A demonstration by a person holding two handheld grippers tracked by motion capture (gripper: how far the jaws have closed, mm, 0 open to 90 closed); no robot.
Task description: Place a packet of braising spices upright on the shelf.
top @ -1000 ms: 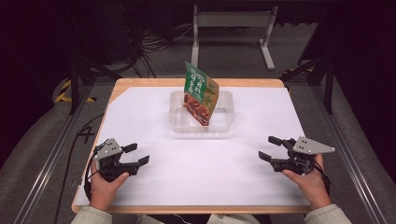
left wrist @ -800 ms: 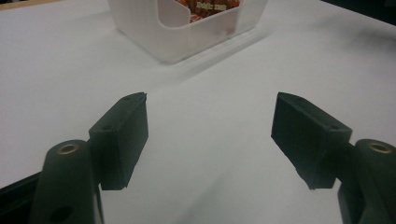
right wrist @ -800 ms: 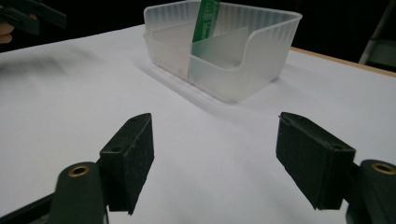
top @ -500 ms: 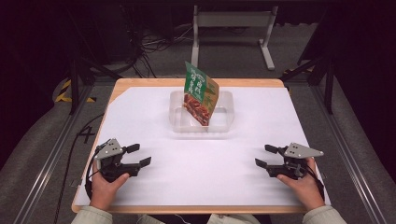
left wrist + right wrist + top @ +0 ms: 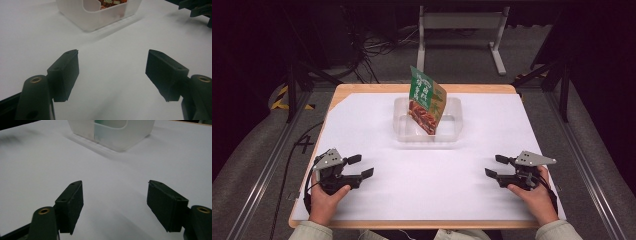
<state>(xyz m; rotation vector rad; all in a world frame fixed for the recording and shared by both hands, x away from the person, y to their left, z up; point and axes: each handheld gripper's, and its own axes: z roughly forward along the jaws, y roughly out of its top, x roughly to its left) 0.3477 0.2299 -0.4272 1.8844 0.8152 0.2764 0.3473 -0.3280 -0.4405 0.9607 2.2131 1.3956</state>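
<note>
A green and orange food pouch (image 5: 426, 100) stands tilted in a clear plastic tray (image 5: 451, 131) at the middle back of the white table. My left gripper (image 5: 360, 166) rests low at the front left, open, nothing between its jaws. My right gripper (image 5: 497, 167) sits at the front right, open and empty too. In the left gripper view my left gripper (image 5: 112, 67) faces the tray (image 5: 100, 18), with the pouch's (image 5: 110, 2) orange bottom showing inside and the other gripper (image 5: 197, 10) at the top right. In the right gripper view my right gripper (image 5: 115, 195) faces the tray (image 5: 117, 135).
The white sheet (image 5: 377, 125) covers a wooden table (image 5: 342, 92). Metal rails run along both sides of the table, and cables and a metal stand (image 5: 462, 22) lie on the floor behind it.
My right gripper has moved down and slightly toward the front edge of the table, staying open. The left gripper has barely shifted. The pouch and tray have not moved.
</note>
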